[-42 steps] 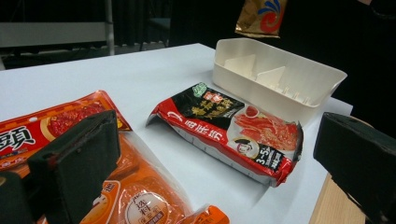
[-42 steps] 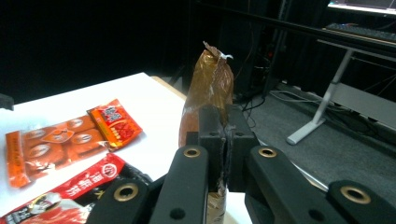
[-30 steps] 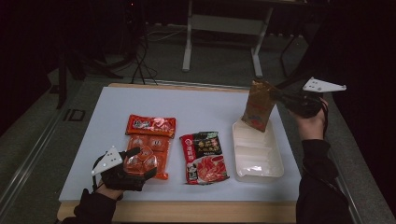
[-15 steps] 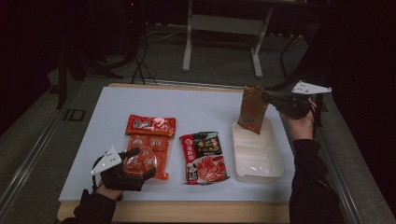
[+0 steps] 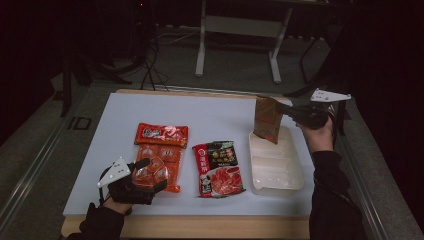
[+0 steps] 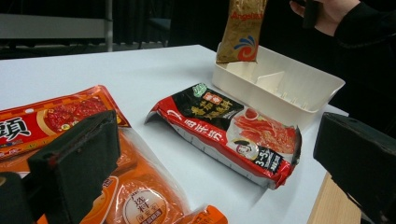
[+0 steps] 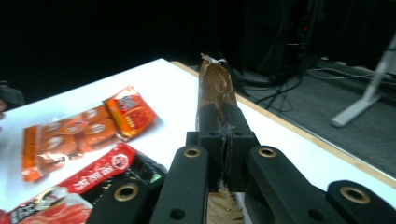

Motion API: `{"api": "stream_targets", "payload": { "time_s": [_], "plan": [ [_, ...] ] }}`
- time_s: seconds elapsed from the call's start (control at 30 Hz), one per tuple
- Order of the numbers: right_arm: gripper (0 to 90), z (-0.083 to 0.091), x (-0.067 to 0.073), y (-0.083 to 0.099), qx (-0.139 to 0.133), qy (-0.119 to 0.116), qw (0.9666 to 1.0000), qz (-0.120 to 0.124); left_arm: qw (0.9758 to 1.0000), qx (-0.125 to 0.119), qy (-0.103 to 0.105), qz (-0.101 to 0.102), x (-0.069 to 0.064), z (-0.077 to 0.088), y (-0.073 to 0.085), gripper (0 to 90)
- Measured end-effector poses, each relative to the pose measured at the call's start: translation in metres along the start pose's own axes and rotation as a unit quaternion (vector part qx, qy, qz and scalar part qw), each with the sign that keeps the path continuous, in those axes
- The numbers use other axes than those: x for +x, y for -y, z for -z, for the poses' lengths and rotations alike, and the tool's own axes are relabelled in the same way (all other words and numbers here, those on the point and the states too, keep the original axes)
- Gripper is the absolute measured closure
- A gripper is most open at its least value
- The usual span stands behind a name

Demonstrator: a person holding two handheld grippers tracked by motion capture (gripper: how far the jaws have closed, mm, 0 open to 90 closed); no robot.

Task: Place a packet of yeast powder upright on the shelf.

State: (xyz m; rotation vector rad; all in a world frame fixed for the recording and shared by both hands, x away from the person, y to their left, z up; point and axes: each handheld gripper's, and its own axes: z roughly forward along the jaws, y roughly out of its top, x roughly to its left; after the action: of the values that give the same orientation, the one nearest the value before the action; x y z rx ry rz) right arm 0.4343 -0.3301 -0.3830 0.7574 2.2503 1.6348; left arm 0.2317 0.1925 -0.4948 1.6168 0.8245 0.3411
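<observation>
Firmly, right gripper [image 5: 286, 113] clamps brown packet [image 5: 267, 119] over white tray [image 5: 295, 181]; left gripper [image 5: 150, 175] gapes.

"Angel" on the brown sachet [image 6: 241, 29]

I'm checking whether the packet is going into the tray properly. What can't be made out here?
- Brown packet: its lower end in the right gripper view, behind the right gripper.
- White tray: whether the packet touches its floor, high view, too small.
- Orange pack: near end in the high view, under the left gripper.
</observation>
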Motion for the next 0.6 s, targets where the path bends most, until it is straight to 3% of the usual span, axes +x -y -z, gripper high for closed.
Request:
{"api": "stream_targets", "payload": {
  "time_s": [0.2,0.6],
  "plan": [
    [88.5,-0.007,0.004,-0.001,0.009,-0.006,0.9999,0.007,1.0000,0.001,0.000,0.004,0.001,0.001,0.000,1.2],
    [88.4,-0.018,0.004,0.010,0.018,-0.016,0.9997,-0.006,1.0000,0.002,0.002,0.008,0.003,0.000,0.001,1.2]
  ]
}}
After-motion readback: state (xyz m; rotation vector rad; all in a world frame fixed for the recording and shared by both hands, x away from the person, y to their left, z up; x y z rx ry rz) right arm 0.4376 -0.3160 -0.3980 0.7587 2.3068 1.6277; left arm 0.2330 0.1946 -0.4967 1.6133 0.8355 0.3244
